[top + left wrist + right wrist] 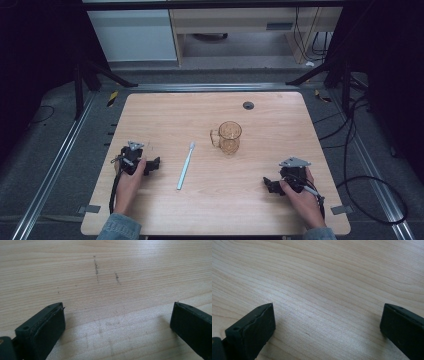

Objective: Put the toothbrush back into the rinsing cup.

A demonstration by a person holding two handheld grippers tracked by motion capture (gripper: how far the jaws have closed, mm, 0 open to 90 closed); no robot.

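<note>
The person sits at the near edge of the pale wooden counter (270,105), a gripper in each hand, both resting low on the wood; the left gripper (155,164) lies near the left edge with its jaws pointing inward, and the right gripper (269,184) sits near the right edge, jaws turned back toward the middle. In the left gripper view the two black jaws stand spread wide with nothing between them — only bare wood grain and a few faint dark scuff marks (96,267) just ahead of the gap; in the right gripper view the jaws are likewise wide apart, empty, plain grain running between and beyond them. A white toothbrush (185,166) lies flat on the counter just beyond the left gripper's jaws, its head at the far end; an amber glass mug (228,137) stands upright farther off — well ahead of both sets of jaws, roughly between them, handle on its left side, apart from the toothbrush.
</note>
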